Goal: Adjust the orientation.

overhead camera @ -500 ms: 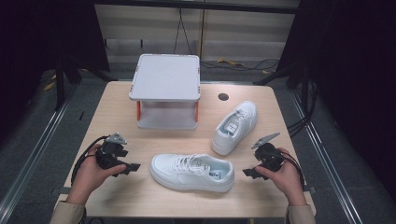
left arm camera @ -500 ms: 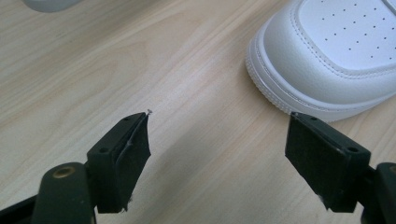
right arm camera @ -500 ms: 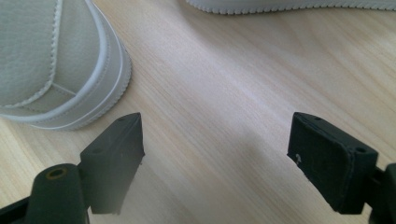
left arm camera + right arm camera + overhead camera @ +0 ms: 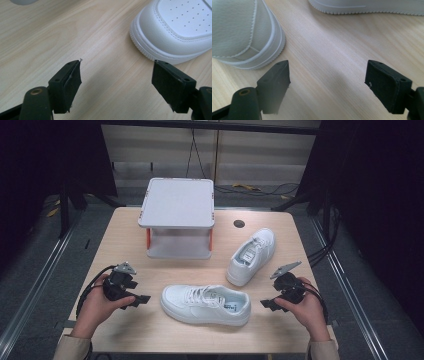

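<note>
High view: wooden table [image 4: 125, 227]; near centre, white lace-up sneaker [image 4: 206, 303] lying sideways, perforated toe left, between left gripper [image 4: 142, 300] and right gripper [image 4: 266, 304], both with jaws wide and empty.

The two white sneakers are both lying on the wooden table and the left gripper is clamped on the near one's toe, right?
Not quite. The left gripper is open, its jaws apart over bare table beside the near sneaker, as the left gripper view shows. Both sneakers do lie on the table.
</note>
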